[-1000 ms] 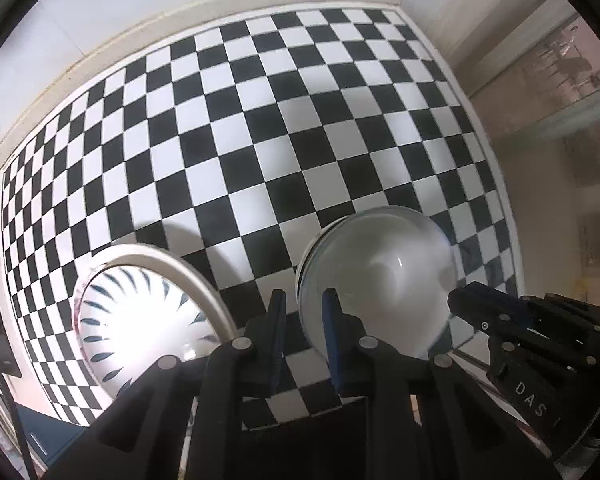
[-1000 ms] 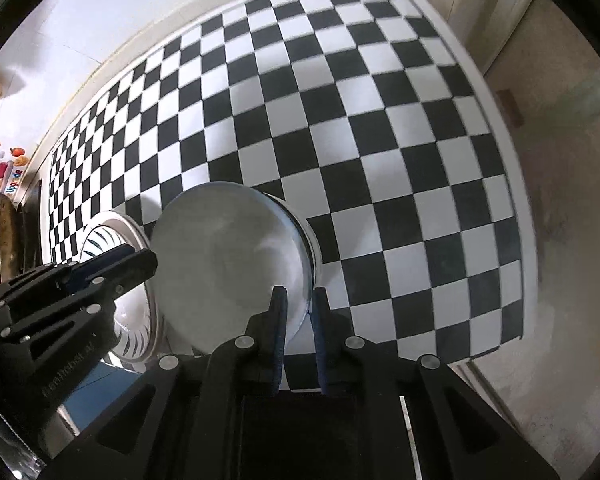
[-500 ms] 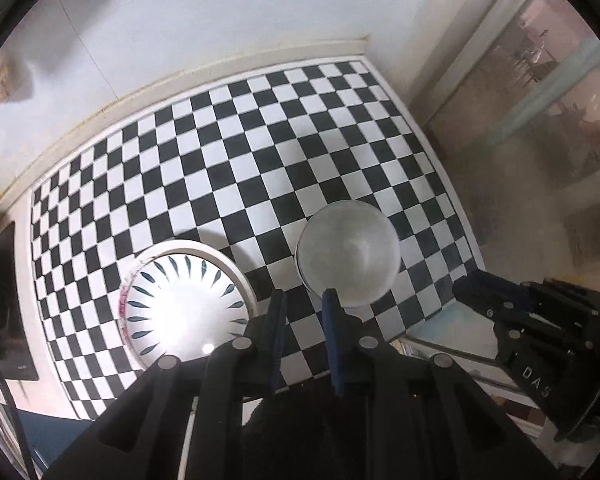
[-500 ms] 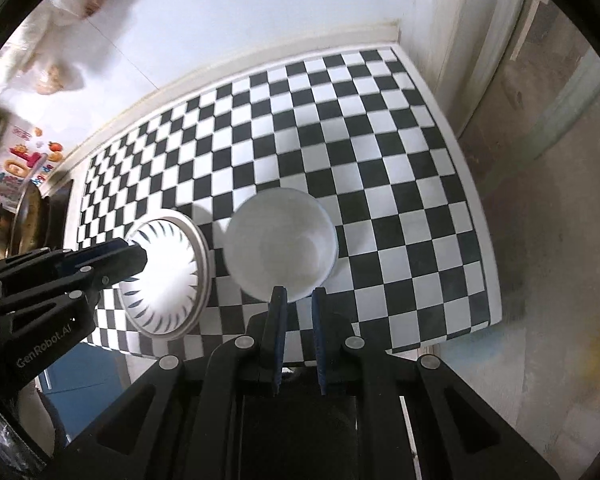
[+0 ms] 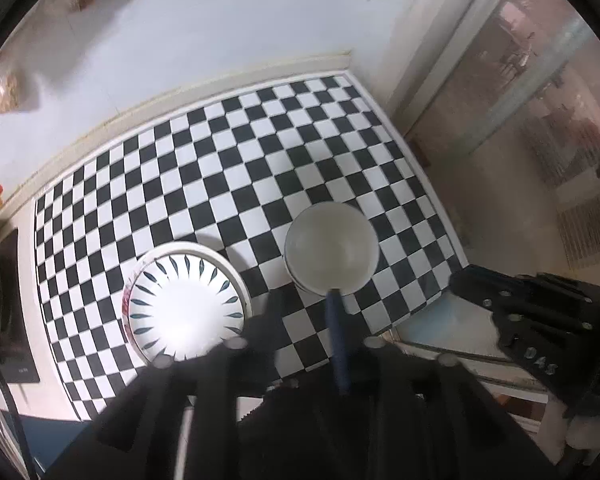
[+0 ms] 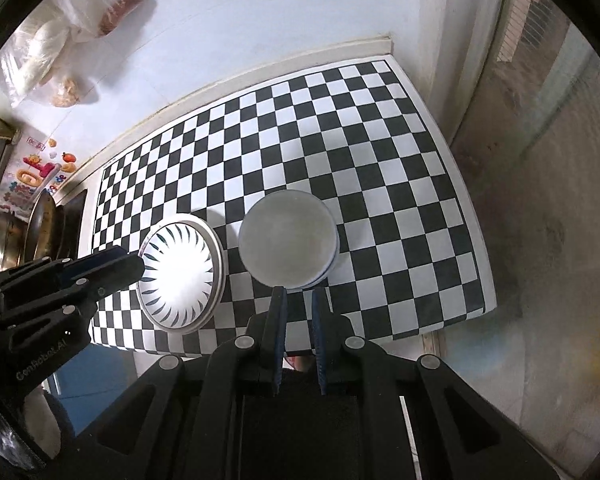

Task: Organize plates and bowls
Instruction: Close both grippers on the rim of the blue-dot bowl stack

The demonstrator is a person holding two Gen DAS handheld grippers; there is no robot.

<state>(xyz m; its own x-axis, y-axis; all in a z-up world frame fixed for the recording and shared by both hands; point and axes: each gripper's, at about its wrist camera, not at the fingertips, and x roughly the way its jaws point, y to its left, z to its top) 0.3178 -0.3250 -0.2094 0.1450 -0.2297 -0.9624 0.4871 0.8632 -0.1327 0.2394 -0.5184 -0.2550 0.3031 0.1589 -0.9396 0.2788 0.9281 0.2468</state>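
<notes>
Left wrist view: looks steeply down on a checkered table (image 5: pixel 236 184) set against a white wall (image 5: pixel 188 36).
Left gripper (image 5: pixel 304 312): blurred; its jaws have just been opening and stand a little apart, with nothing between them. It hangs above the near table edge, clear of the dishes.
Bowls (image 5: pixel 332 250): a plain white stack, one nested in another, at about 4 o'clock on the table, near its right edge. The tip of the right-hand finger (image 5: pixel 338 336) overlaps the near rim in this view.
Plates (image 5: pixel 186 304): a white stack with dark leaf marks round the rim, at about 7 o'clock on the table, just beside the bowls at their 8 o'clock, not touching them.
Right gripper (image 5: pixel 512 304): seen from here at 3 o'clock, off the table's right corner.
Right wrist view: the right gripper (image 6: pixel 298 308) has its jaws nearly closed, a narrow gap left, and grips nothing. The bowls (image 6: pixel 288 252) lie at 12 o'clock from its tips, the plates (image 6: pixel 180 276) at 9 o'clock.
Left gripper from here (image 6: pixel 112 268): its tips overlap the plates' left rim; whether they touch cannot be told.
Back wall: plastic bags (image 6: pixel 60 52) at 10 o'clock.
</notes>
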